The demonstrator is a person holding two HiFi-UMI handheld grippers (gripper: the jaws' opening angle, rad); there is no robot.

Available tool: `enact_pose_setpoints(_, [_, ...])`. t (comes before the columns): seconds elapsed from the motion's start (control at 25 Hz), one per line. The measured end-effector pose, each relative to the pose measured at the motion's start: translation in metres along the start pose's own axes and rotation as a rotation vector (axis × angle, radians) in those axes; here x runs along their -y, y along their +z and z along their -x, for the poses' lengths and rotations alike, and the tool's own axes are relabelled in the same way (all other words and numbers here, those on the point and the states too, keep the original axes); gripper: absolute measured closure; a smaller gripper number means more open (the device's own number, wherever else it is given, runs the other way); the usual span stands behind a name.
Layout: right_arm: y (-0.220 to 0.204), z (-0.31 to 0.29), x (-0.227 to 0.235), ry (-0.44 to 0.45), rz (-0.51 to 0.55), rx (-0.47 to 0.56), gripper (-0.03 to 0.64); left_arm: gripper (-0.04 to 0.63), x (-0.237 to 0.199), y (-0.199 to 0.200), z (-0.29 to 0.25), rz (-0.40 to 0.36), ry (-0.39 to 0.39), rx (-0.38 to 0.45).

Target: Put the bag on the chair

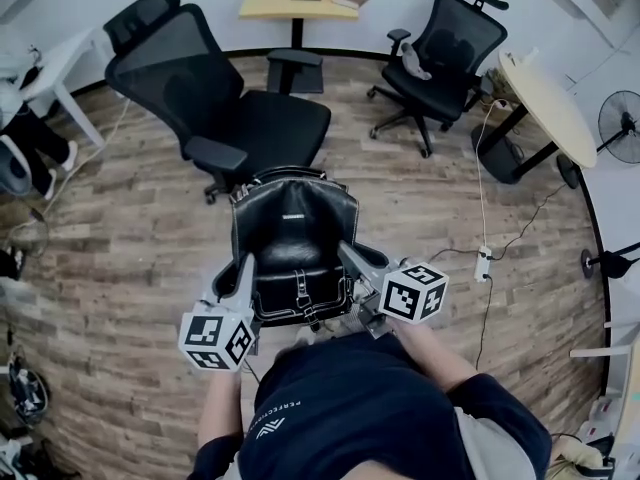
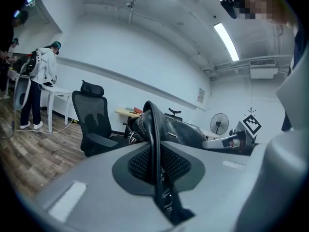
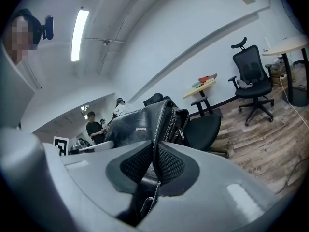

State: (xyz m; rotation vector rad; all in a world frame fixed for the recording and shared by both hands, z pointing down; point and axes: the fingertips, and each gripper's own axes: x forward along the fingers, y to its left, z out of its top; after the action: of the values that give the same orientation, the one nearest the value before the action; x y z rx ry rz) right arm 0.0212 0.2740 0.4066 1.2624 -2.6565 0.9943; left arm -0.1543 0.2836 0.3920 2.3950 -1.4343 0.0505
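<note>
A black leather bag (image 1: 295, 243) hangs in the air between my two grippers, just short of the large black office chair (image 1: 225, 108) at upper left. My left gripper (image 1: 243, 268) is shut on the bag's left edge; in the left gripper view the bag (image 2: 159, 129) has its strap pinched between the pads. My right gripper (image 1: 350, 258) is shut on the bag's right side; in the right gripper view the bag (image 3: 145, 124) has its edge clamped between the jaws, with the chair (image 3: 203, 127) behind it.
A second black chair (image 1: 445, 53) stands at upper right beside a round table (image 1: 550, 103). A yellow table (image 1: 300, 3) with items sits at the back. Cables and a power strip (image 1: 482, 263) lie on the wooden floor at right. People stand at the left (image 2: 41, 88).
</note>
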Motion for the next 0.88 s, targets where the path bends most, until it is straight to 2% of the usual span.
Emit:
enact_pose_setpoints(0.28, [0.013,-0.021,0.014,0.03,0.016,-0.031,0.583,0.543,-0.008,0.004,-0.016,0.03,0.02,0.01])
enact_pose_setpoints(0.44, [0.026,-0.036,0.03,0.061,0.021,-0.047,0.583,0.543,-0.013,0.007,-0.036,0.037,0.056,0.019])
enact_pose_setpoints(0.68, [0.061,-0.058,0.058,0.118,0.048,-0.065,0.583,0.543,-0.015,0.023,-0.074,0.047,0.099,0.05])
enact_pose_setpoints(0.88, [0.096,-0.076,0.09,0.131,0.031,-0.057,0.583,0.543,-0.014,0.043,-0.12,0.032,0.114,0.049])
